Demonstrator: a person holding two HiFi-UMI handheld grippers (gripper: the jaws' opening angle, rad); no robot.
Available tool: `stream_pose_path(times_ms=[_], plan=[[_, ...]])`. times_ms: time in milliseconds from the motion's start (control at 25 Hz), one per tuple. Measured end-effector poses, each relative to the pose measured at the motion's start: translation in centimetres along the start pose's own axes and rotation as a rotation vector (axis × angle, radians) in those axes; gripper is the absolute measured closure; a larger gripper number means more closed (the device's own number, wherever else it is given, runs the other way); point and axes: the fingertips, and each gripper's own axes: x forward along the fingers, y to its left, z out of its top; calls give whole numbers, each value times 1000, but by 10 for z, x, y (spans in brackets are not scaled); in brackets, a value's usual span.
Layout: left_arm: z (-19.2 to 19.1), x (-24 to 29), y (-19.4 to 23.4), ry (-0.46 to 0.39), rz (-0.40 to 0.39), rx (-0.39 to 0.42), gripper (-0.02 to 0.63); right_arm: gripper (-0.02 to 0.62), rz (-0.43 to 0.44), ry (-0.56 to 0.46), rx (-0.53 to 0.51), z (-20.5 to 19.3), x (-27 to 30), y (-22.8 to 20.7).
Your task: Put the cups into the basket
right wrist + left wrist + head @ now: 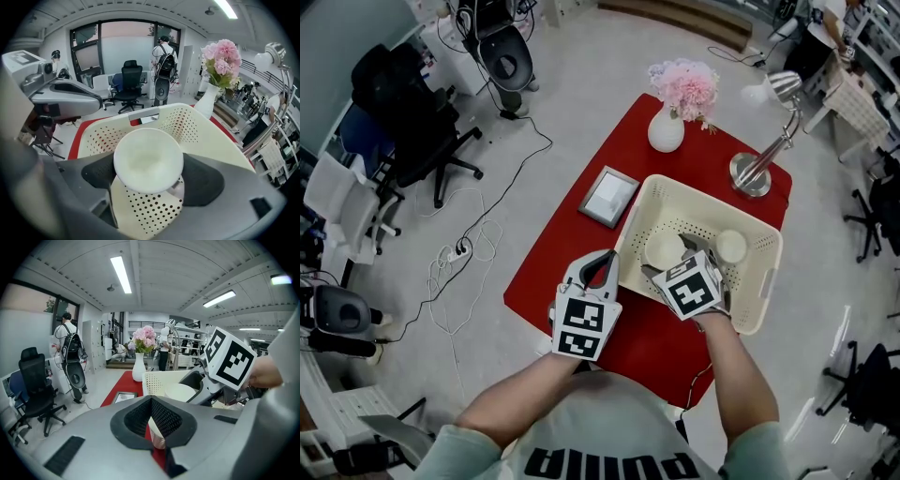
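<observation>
**Cream basket, 1 cup being set down inside**

A white cup (147, 159) is being clenched between the jaws of the right gripper (666, 253), at the centre of the right gripper view. It is being held inside the basket (759, 281), over its perforated floor.

The step in hand is judged to be the release. The white cup is best being kept upright and lowered until its base is touching the floor. The jaws are then being parted only a little and drawn straight back.

A loose cup (731, 246) is lying just beside, to the right, and is being treated as the nearest obstacle, along with the basket's near wall.

The left gripper (598, 270) is being held at lower centre over the red table (553, 272), near the basket's left rim. It appears to be pinched on 1 narrow cup (157, 430).

At upper centre, a vase (666, 131), a lamp (753, 173) and a picture frame (607, 196) are standing well apart.
</observation>
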Motion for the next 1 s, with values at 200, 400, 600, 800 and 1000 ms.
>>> stream_pose_path(times_ms=[200, 400, 600, 800, 1000], plan=[[1, 3, -1, 5, 4, -5, 600, 201, 16, 31, -52, -2, 10, -1], [1, 8, 0, 14, 12, -7, 600, 201, 47, 65, -118, -13, 22, 1], [-1, 11, 1, 22, 18, -12, 600, 201, 70, 79, -159, -19, 31, 2], [-3, 11, 0, 28, 16, -13, 601, 201, 96, 105, -208, -27, 38, 7], [-2, 11, -1, 26, 13, -12, 601, 201, 93, 119, -234, -33, 40, 6]])
